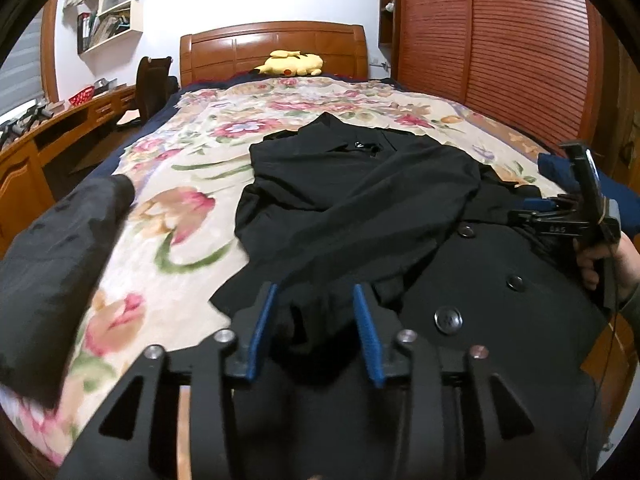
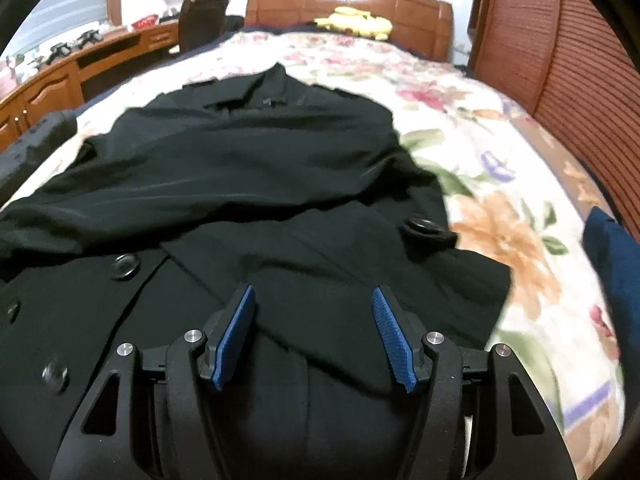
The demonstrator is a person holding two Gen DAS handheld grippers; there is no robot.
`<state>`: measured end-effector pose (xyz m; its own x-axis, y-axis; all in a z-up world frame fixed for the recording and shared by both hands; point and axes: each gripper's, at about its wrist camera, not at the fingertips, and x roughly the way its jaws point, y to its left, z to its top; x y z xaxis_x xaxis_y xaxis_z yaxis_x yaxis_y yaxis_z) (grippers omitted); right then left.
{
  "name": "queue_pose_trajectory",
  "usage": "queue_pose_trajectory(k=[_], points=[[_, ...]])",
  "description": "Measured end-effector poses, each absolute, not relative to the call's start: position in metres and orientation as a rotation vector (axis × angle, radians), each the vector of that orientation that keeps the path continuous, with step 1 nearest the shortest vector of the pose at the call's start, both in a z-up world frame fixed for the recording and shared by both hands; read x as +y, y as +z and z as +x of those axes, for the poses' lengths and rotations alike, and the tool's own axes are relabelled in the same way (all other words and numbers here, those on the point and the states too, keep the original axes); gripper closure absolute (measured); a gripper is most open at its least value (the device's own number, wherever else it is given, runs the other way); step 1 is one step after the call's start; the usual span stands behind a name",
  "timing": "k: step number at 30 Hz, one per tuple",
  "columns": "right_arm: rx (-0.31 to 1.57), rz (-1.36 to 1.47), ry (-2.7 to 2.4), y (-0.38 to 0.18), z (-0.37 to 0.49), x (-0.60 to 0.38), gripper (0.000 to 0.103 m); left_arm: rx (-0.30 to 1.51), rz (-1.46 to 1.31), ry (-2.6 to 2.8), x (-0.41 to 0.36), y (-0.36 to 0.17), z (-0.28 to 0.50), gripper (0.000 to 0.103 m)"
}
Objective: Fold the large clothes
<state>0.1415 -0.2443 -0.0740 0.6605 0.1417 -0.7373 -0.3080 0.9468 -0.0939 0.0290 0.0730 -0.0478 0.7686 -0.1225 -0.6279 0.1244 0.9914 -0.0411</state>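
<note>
Jaws of both grippers are held apart, nothing gripped.
Left gripper [image 1: 314, 330] and right gripper [image 2: 314, 334] are positioned over black buttoned fabric coat [image 2: 248, 184] on floral-patterned bedspread [image 1: 188, 196].

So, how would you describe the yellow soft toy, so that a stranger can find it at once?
Look at the bed with the floral bedspread and follow it to the wooden headboard. The yellow plush toy lies there at the head end, beyond the black coat. It is the only bright yellow thing on the bed.
</note>
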Motion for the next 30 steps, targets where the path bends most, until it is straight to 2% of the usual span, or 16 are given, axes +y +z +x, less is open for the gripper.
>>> queue_pose_trajectory(k=[9, 30], points=[[0.759, -0.197, 0.259, -0.046, 0.077, -0.291, 0.041, 0.688, -0.006, -0.106, 0.089, -0.047, -0.004, 0.051], [0.791, -0.231, 0.292, -0.055, 0.015, -0.337, 0.041, 0.818, 0.017, -0.011, 0.105, -0.09, -0.01, 0.05]])
